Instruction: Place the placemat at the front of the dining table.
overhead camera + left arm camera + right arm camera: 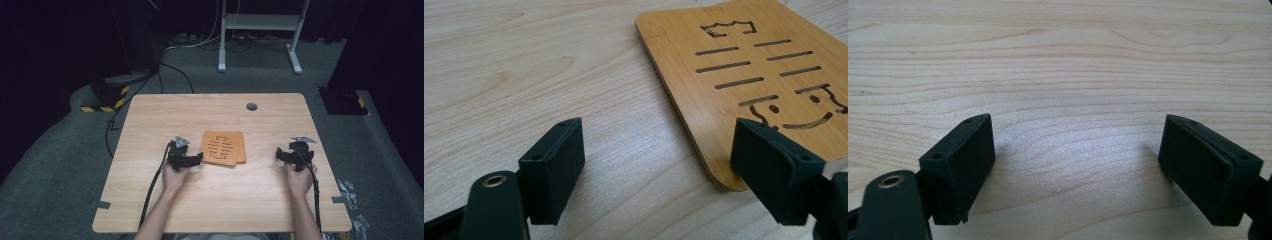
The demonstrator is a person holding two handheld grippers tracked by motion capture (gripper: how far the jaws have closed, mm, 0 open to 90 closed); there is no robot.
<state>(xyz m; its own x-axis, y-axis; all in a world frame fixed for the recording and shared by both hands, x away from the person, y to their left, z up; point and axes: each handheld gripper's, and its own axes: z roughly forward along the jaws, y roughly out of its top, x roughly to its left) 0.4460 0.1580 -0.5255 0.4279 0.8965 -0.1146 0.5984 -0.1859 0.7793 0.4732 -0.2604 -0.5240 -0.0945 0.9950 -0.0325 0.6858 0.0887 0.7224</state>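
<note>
- Bamboo trivets [223,148], slotted, stacked at frame centre on our wooden table [150,125]; lower piece mostly covered.
- Dark room, grey carpet [50,150], white desk frame [260,22] cut off at top.
- Left gripper [192,161] spread wide, one jaw at the stack's corner.
- Right gripper [292,155] spread wide, over bare wood.

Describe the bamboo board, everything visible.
The board is a flat, light orange-brown panel that looks like bamboo, with rounded corners. Cut through it are rows of short slots, a crown-like outline at one end and a smiling face at the other. It lies flat near the middle of the table, apparently on a second, similar board whose edge peeks out on its right side. The left gripper is open at its near corner, one of the jaws over that corner; actual contact is unclear.
</note>
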